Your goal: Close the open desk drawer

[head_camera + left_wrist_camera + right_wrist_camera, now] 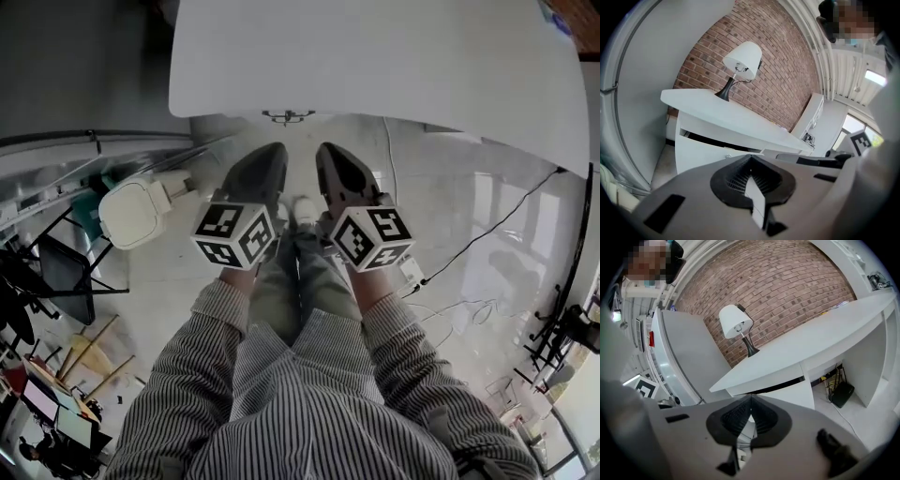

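Stands facing a white desk (375, 56), looking down past striped sleeves toward the floor. Holds the left gripper (269, 161) and the right gripper (330, 161) side by side, both pointed at the desk and well apart from it. In each gripper view, jaws pressed together at the tips, with nothing caught between them.

Drawer (701, 152) just under the desk top, pulled out a little, marked by a dark gap along the top of its white front and visible from both gripper views at a slant. Hidden from the head view by the desk top. On the desk, a lamp (743, 58) against a brick wall (787, 70).

Looks like the approach step: no contact with the drawer, and the push not yet begun. Next calls for bringing one gripper forward and down to the drawer front, setting the closed tips against it near the middle, then pushing straight in until the dark gap is gone. Needs no grasp, so no reason to open either claw. Better to press squarely than at one end, to avoid skewing the drawer on its runners.
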`<state>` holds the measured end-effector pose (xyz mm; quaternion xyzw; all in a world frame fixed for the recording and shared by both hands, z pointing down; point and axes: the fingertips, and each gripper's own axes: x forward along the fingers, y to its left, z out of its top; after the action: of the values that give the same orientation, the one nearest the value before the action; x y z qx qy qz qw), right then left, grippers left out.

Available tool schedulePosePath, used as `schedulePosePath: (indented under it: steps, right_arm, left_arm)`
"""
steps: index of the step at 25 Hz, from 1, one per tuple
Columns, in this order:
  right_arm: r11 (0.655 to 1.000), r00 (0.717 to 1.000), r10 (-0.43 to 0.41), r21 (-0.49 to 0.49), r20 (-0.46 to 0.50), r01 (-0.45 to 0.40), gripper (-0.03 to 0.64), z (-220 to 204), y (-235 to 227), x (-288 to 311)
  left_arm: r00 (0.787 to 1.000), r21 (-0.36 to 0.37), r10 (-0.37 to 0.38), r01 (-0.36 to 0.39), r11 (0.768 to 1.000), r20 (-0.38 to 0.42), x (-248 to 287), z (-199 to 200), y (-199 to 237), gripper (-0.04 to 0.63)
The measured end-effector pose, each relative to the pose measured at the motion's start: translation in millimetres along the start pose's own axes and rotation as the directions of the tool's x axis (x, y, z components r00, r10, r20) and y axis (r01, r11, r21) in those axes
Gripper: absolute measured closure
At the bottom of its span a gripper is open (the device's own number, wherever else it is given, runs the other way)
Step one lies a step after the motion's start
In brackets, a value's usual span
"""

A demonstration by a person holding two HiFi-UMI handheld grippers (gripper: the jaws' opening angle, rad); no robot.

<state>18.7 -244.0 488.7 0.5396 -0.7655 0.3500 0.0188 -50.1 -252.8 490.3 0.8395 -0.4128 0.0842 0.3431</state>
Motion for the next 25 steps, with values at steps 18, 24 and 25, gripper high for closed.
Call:
schedulePosePath:
  steps: [18,24,25]
  right_arm:
    - [0.986,0.997,0.061,-0.161,0.049,-0.052,0.6,87,73,-80]
    - [0.965,0.995,0.101,-0.245,0.018,-0.093,0.6,99,102,-93]
    - [0.962,0.994,0.11,-0.253,0.016,-0.102,0.6,101,107,-96]
  left_arm:
    - [0.999,0.033,-0.02,0.019,0.999,0.043,-79,67,-80,0.583]
    - [0.998,0.042,-0.022,0.02,0.999,0.053,-94,85,-96,0.583]
    - [0.998,0.05,-0.027,0.024,0.998,0.056,-96,88,-101,0.583]
